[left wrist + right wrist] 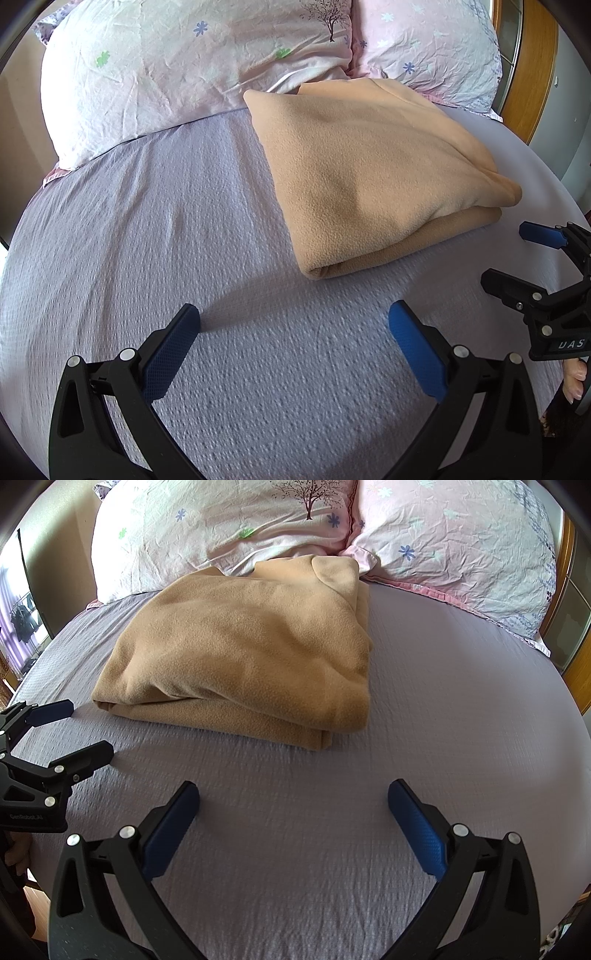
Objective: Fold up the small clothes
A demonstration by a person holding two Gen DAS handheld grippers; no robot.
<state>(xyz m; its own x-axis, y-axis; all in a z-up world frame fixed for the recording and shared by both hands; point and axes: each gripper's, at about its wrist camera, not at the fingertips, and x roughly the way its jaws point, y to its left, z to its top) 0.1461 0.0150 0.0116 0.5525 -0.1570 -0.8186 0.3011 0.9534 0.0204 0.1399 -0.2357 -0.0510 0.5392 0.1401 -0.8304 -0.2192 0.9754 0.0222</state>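
**Q:** where's the garment sitting, and what are your hands doing?

**A:** The tan fleece garment (pixel 240 653) lies folded on the lavender bed sheet (pixel 443 720), its far edge against the floral pillows (pixel 221 528). I'm holding my left hand-held gripper (pixel 293 321) low over the sheet, fingers spread wide, holding nothing. My right hand-held gripper (pixel 293 801) is just beside it, also gaping wide and empty. Both point toward the pillows, short of the fleece.
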